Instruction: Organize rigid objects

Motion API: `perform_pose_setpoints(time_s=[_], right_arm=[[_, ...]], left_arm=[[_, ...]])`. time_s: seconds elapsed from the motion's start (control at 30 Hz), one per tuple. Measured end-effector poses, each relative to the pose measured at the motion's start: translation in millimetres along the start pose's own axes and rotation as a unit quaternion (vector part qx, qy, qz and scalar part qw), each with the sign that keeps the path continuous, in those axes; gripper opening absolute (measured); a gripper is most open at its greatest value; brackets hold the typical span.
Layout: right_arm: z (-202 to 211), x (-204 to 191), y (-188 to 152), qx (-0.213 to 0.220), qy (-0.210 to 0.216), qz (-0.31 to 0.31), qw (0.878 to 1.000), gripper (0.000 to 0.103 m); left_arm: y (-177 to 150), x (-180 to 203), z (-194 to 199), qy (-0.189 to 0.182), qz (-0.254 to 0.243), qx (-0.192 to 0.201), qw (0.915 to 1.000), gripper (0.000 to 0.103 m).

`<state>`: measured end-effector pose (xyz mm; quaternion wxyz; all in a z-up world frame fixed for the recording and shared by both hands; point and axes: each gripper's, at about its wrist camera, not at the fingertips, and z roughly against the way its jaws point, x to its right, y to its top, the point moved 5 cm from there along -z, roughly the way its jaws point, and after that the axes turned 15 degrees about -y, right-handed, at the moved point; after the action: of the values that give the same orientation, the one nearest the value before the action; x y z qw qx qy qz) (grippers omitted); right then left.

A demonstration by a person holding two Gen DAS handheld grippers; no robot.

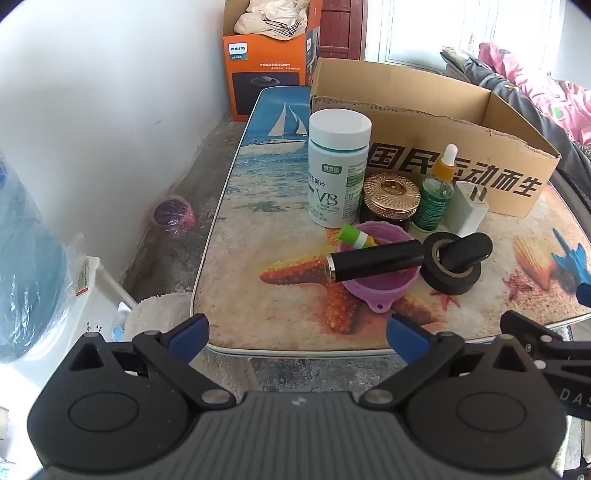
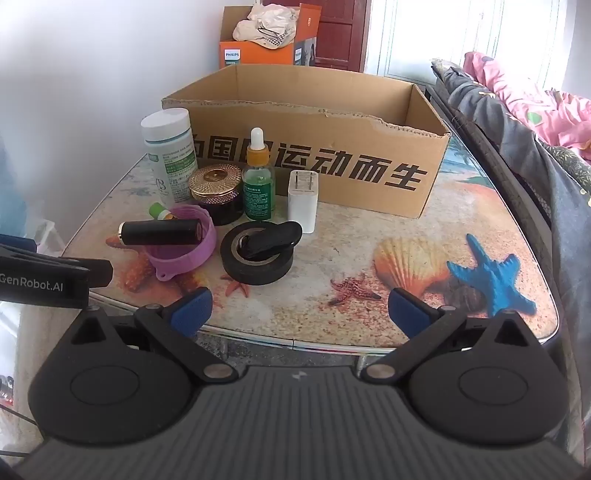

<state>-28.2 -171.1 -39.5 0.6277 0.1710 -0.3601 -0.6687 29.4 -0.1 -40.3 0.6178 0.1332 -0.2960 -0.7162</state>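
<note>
Left gripper (image 1: 297, 332) and right gripper (image 2: 299, 310): fingers spread wide, empty, at table's (image 2: 424, 325) near edge. Bottles, jar (image 2: 216, 188), charger (image 2: 303, 205), tape roll (image 2: 256, 258) and purple funnel (image 2: 184, 247) cluster left, near side of cardboard box (image 2: 306, 147).

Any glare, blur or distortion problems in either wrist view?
Left wrist: window blown out, fisheye bends the table edge, corners vignetted, items sharp. Right wrist: the same overexposed window, cardboard box lettering crisp, shadows soft.
</note>
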Motion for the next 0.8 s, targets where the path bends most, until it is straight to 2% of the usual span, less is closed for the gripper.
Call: perform_pose_setpoints(time_s=[0.8], right_arm=[[4.4, 3.2, 4.7, -0.008, 0.024, -0.031, 0.999, 0.102]], left_arm=[[-0.6, -0.7, -0.5, 0.009, -0.001, -0.003, 1.0, 0.102]])
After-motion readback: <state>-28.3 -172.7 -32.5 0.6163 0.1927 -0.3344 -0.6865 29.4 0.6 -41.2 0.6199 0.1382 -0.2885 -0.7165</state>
